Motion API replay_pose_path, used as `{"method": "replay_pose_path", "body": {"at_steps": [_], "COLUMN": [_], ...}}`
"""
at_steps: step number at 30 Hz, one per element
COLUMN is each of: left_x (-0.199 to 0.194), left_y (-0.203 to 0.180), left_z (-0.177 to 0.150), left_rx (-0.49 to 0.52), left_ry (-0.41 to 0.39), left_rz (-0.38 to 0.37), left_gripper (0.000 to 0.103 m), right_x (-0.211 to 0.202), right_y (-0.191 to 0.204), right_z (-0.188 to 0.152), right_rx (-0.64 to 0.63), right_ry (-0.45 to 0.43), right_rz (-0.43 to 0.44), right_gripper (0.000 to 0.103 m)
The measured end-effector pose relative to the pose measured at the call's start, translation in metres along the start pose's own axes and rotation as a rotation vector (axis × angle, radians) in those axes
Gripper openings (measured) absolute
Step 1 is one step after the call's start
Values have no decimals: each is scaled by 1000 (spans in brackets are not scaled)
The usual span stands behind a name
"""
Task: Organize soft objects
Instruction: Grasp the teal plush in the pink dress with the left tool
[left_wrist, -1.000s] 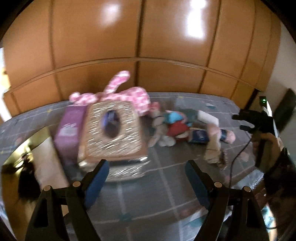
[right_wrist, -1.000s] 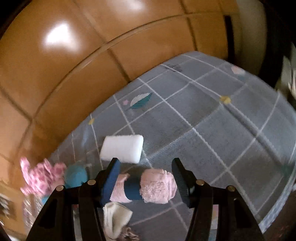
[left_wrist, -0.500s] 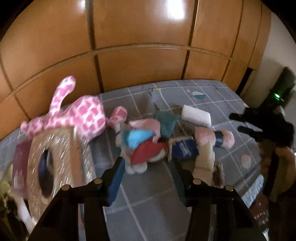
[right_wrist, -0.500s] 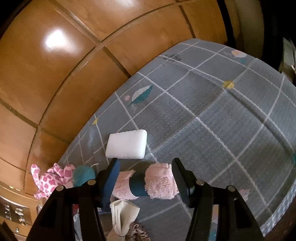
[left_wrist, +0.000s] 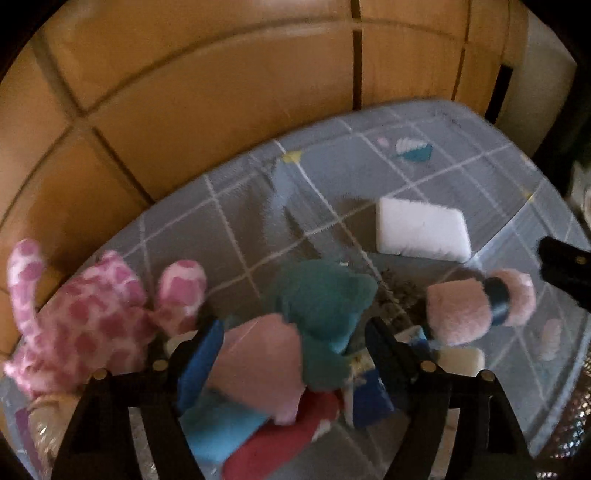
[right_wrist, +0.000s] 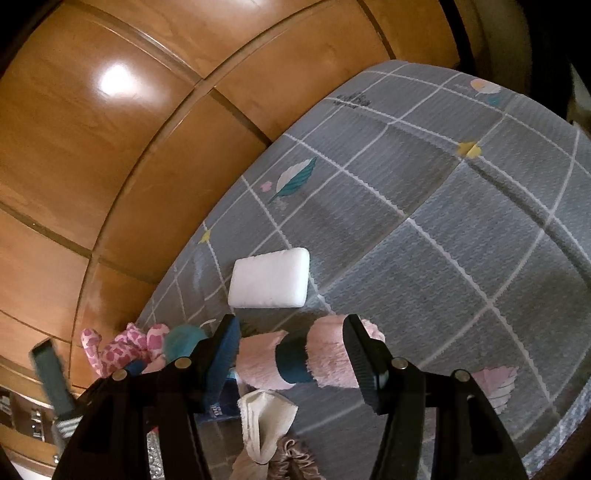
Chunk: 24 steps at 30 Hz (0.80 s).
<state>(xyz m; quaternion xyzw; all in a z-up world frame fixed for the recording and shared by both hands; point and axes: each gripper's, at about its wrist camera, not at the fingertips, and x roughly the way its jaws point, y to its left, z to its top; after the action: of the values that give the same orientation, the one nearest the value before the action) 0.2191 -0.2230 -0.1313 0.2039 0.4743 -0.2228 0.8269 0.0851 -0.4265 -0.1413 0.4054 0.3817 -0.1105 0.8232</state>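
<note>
Soft toy pile between left gripper fingers, just reopened.

A home bedroom: a bed under a grey checked sheet printed with leaves stands against glossy wooden wardrobe doors, and a pink spotted plush toy lies on it.

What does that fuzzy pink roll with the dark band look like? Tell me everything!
The pink roll looks like fluffy plush fabric rolled into a short fat tube, cinched at the middle by a dark teal band. It lies on its side on the grey checked mat, near a white sponge. The right claw straddles it, open, without squeezing.
</note>
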Motion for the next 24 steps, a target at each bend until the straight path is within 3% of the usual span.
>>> {"method": "replay_pose_path", "body": {"at_steps": [2,4,7,15,18,24], "left_x": [17,34,53,-2,-29,-70], "left_y": [-6,-11,-6,26,28,26], "left_z": [4,6,3,-18,-28,-51], "left_rx": [19,41,6,-190,-197,-206], "left_ry": [37,76,109,-49,-101,-159], "left_rz": [0,9,-23,-192,-209,-257], "left_gripper": [79,59,52,52,52,52], "right_x": [1,2,2,6,11,39], "right_y": [0,-1,0,8,23,74], "right_z": [1,1,1,-4,-5,2], "right_rx": [1,1,-3,-63,-157,-573], "right_ry": [7,14,15,26,46,77], "right_rz": [6,12,14,-34,-60,-190], "right_gripper": [59,60,60,60,60,60]}}
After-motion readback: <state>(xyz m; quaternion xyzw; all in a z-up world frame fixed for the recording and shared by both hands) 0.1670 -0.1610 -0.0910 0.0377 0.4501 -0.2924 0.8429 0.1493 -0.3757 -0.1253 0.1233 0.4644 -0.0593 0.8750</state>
